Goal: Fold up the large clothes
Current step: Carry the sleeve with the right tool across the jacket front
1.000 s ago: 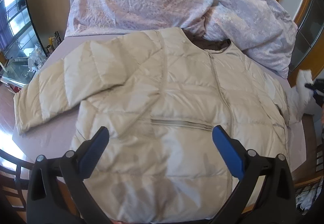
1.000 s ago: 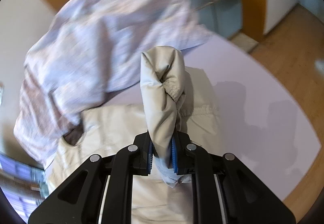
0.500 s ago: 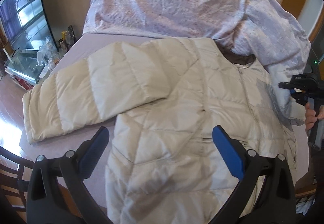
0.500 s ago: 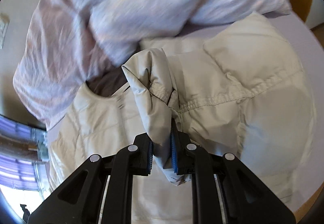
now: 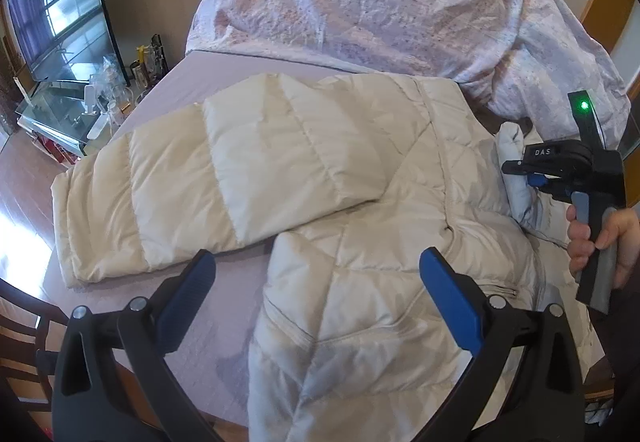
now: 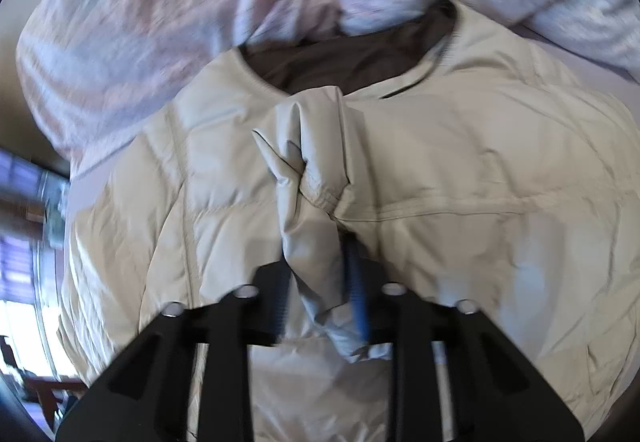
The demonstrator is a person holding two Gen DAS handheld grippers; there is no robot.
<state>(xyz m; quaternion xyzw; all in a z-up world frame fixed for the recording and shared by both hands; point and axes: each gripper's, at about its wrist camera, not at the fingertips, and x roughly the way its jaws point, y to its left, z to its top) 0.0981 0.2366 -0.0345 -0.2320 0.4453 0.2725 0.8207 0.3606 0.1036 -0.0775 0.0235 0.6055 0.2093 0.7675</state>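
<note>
Over the jacket (image 6: pixel 460 170) chest, right gripper (image 6: pixel 322 306) is opening, letting go of the carried-over cuff (image 6: pixel 312 162), so that sleeve's folded; left gripper (image 5: pixel 316 294) hovers wide, empty.

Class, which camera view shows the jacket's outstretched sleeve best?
The left wrist view: the outstretched sleeve lies whole across the bed, cuff to shoulder. The right wrist view is blurred and shows only the jacket's body and the other sleeve's cuff.

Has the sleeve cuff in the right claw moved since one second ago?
Yes. The cuff went from over the bed's edge inward, now over the jacket's chest below the brown collar lining.
</note>
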